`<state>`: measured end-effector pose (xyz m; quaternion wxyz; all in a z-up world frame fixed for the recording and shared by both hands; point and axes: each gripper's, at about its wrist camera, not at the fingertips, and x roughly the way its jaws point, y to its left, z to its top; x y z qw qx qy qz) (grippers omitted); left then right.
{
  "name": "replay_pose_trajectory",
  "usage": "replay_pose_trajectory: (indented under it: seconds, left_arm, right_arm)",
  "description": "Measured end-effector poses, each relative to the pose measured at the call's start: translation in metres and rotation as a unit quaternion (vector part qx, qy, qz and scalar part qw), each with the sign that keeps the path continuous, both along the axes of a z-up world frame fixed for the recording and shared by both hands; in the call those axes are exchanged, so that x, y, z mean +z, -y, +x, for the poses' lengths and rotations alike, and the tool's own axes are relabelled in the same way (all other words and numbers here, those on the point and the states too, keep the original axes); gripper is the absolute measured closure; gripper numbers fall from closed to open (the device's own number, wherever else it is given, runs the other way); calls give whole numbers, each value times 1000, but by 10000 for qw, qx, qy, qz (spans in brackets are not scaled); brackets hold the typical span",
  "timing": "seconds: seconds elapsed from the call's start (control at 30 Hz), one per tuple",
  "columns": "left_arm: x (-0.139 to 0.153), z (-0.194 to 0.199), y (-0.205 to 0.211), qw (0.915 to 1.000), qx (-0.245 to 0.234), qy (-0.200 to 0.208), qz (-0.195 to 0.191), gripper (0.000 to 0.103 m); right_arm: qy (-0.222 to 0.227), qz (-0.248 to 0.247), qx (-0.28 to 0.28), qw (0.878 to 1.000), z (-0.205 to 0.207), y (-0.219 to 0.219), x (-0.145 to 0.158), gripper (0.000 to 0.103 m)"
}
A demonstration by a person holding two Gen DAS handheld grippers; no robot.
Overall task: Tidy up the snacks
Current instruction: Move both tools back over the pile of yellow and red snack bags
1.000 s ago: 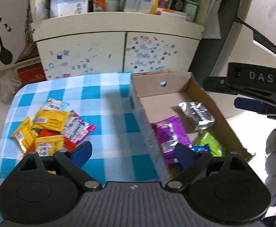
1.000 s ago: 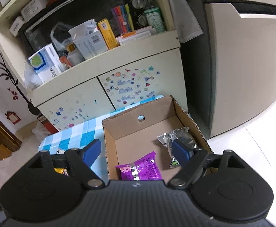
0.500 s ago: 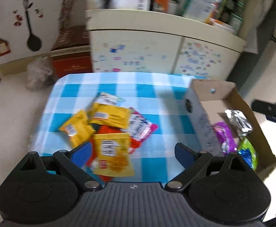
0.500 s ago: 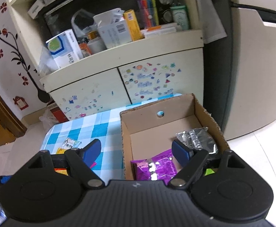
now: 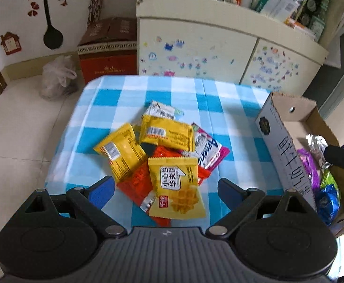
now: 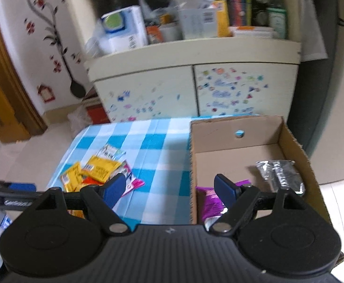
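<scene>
A pile of snack packets lies on the blue checked tablecloth: three yellow ones, a red one, a pink and white one and a white one. My left gripper hangs open over the pile's near side, with the yellow waffle packet below the gap between its fingers and nothing gripped. An open cardboard box stands at the table's right end with purple, silver, green and blue packets inside. My right gripper is open and empty over the box's left wall.
Behind the table is a cream cabinet with stickers, its shelf crowded with boxes and bottles. On the floor to the left stand a red carton and a plastic bag. A wooden door frame is far left.
The left gripper has swung left from the box to over the snack pile, which now lies between its fingers. The right gripper has shifted and rolled left, showing more of the table.
</scene>
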<state>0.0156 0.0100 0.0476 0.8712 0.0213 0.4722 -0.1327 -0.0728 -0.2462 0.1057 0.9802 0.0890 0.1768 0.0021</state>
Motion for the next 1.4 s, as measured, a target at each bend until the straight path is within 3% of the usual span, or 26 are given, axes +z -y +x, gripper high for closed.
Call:
replay_pose_trajectory:
  seconds: [0.33, 0.77, 0.97, 1.13, 1.4]
  left_arm:
    - [-32, 6, 12, 9994, -338, -107, 32, 6]
    - [-57, 26, 13, 9993, -127, -308, 143, 10]
    - [-51, 30, 5, 9988, -42, -480, 80, 37]
    - [-32, 37, -14, 9966, 244, -610, -492, 38]
    - [-20, 50, -31, 9939, 765, -576, -545, 38]
  right_arm:
    - [-222, -283, 78, 9993, 10, -16, -10, 21]
    - [-372, -408, 137, 9984, 24, -28, -20, 21]
    - [-481, -395, 209, 9978, 35, -35, -30, 21]
    - [-578, -447, 239, 9970, 49, -46, -42, 22]
    - [-565, -733, 1017, 9905, 67, -89, -60, 27]
